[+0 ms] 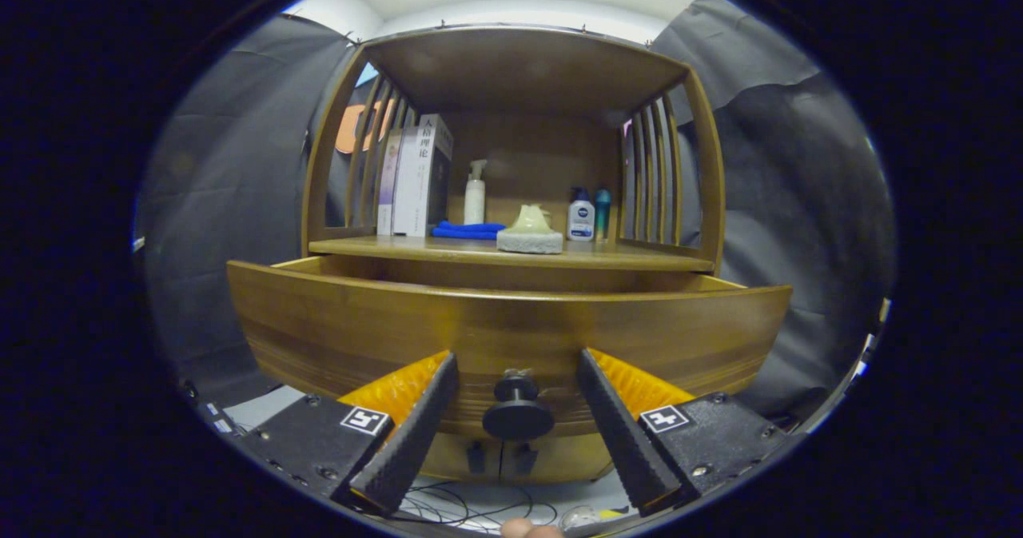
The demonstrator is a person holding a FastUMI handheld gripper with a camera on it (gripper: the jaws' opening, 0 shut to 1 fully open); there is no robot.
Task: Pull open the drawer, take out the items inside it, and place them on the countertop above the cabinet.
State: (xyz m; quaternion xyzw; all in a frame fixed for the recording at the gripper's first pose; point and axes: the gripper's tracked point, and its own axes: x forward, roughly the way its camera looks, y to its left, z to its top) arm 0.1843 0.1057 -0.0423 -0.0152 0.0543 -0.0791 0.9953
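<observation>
The wide wooden drawer with a curved front (511, 338) stands pulled out from the brown wooden cabinet, its front panel close ahead of the tool (518, 362). What lies inside the drawer is hidden behind the tall front panel. A round black knob (518, 416) sticks out from the lower middle of that panel and sits between the two black ribbed fingers (415, 434), nearer their bases than their tips. The fingers are spread wide apart, each well clear of the knob, and neither touches it; their tips reach close to the drawer front, though whether they touch the wood cannot be told.

Just above the drawer runs the wooden counter (639, 257) of the cabinet, roofed by a wooden top and fenced at each side by slatted rails. Near the middle of the counter sits a pale green rounded object on a grey stone-like block (530, 234). Left of it lies a folded blue cloth (467, 231), and behind the cloth stands a white pump bottle (475, 194). Further left, upright white books (415, 177) lean by the left rails. To the right of the block stand a small white bottle with a dark blue cap (581, 215) and, just beside it, a slim teal bottle (603, 212).

Below the drawer, thin cables (447, 506) lie on a pale floor.
</observation>
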